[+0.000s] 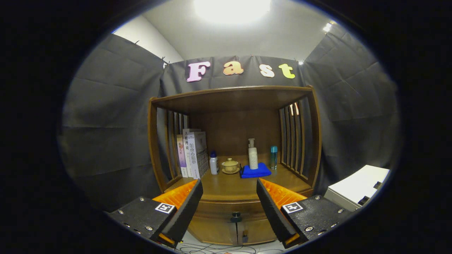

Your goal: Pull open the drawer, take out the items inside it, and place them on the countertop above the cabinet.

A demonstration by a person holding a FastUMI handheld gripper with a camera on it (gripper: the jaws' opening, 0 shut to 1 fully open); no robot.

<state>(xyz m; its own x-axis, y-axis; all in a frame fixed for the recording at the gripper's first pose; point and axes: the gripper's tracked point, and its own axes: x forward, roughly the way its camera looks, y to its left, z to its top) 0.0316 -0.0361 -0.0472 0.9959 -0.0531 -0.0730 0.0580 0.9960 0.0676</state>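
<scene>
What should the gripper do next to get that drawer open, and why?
Probably move the gripper forward and down toward the dark knob on the drawer front below the countertop. The drawer looks shut, the fingers are spread wide with nothing between them, and the knob sits between and just beyond them, so closing in on it comes first.

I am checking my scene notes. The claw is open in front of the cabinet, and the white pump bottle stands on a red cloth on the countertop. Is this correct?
Not quite: the cloth under the white pump bottle is blue, not red, as the gripper view shows. The rest holds: the claw is open in front of the cabinet, and the bottle stands on the countertop.
</scene>
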